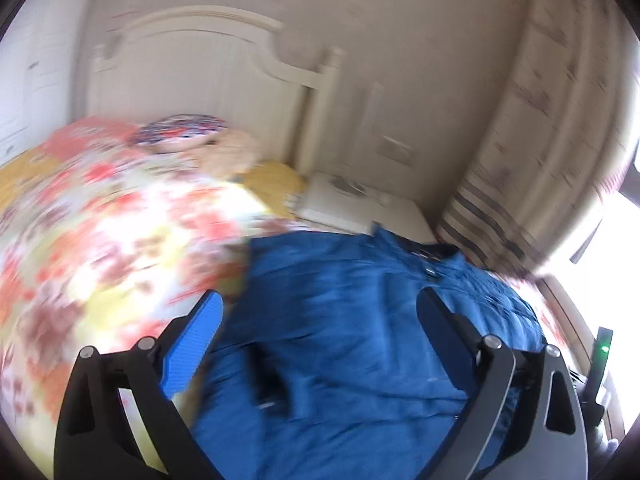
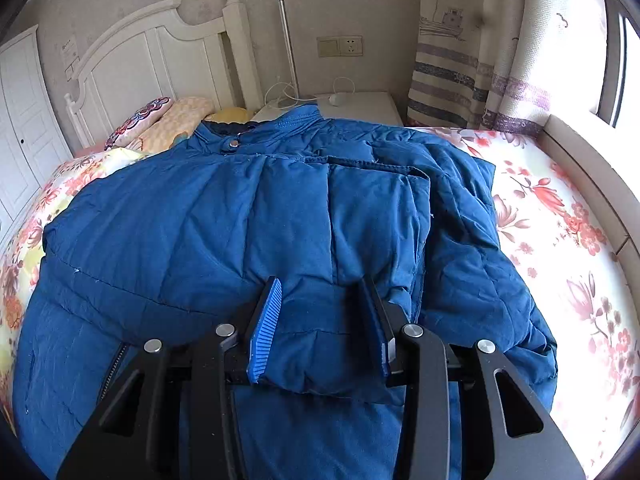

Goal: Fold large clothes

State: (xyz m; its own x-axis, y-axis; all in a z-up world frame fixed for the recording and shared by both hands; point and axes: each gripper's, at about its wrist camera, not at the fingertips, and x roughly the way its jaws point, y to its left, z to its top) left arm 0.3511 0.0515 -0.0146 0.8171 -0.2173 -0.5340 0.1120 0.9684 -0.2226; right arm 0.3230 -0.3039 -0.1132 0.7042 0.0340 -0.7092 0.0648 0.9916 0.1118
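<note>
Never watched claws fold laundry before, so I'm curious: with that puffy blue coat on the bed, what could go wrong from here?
1. The folded sleeve of the blue puffer jacket is springy; with the right claw open and gripping nothing, it may spring back.
2. The left claw is open too, so nothing pins the jacket.
3. The collar lies near the bed's edge by the nightstand; a tug might slide it off.

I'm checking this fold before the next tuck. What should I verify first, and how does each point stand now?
1. Jacket lies on the bed: ok.
2. Sleeve folded across the front: ok.
3. Right hand-held gripper has let go: cannot tell; the sleeve cuff sits between its part-open jaws.
4. Left hand-held gripper empty and open: ok.
5. Collar flat: ok.
6. Left view sharp enough to judge: not ok, blurred.
</note>
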